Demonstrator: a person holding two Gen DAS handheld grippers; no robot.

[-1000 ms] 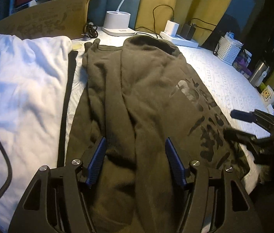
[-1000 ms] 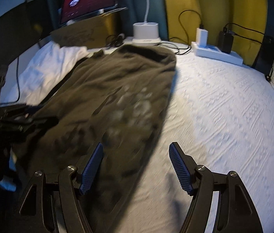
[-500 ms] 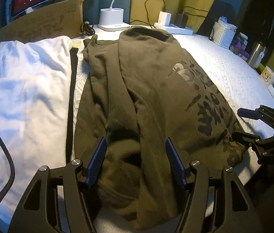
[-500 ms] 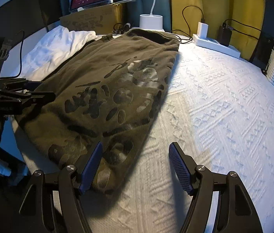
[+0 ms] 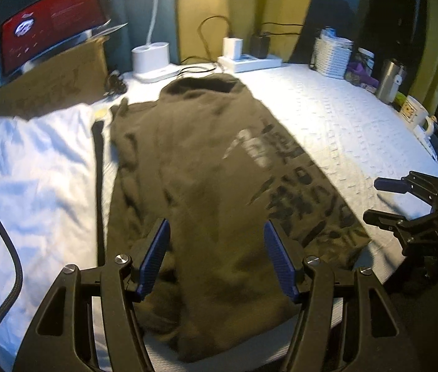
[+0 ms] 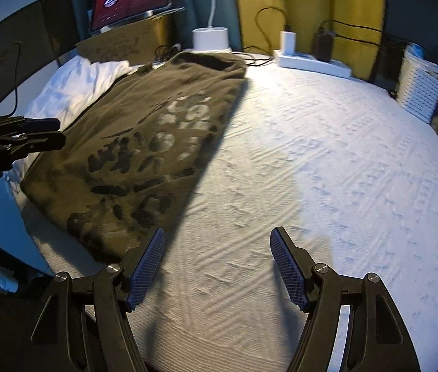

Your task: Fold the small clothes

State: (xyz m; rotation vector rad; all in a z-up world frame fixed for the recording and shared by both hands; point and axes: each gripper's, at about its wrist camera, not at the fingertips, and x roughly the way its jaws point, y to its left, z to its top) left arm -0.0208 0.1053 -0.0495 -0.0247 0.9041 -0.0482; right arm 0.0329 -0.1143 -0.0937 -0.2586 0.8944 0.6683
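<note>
Olive-green sweatshirt [image 5: 206, 167] lying flat and lengthwise on the white textured bedspread [image 6: 327, 170], dark print facing up, white cloth [image 5: 33, 167] alongside. Left gripper [image 5: 217, 259] above the garment's near end, jaws apart, nothing pinched (fabric visible between the blue pads, not pressed). Right gripper [image 6: 217, 268] over bare bedspread just beside the sweatshirt's edge, jaws likewise spread and empty. Lamp base [image 5: 152, 62] and power strip [image 5: 250, 62] beyond the collar.

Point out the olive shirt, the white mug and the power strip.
olive shirt [image 5: 206, 161]: left wrist view, plain fabric mid-body.
white mug [image 5: 415, 114]: left wrist view, its side wall.
power strip [image 6: 315, 62]: right wrist view, its white top face.
</note>
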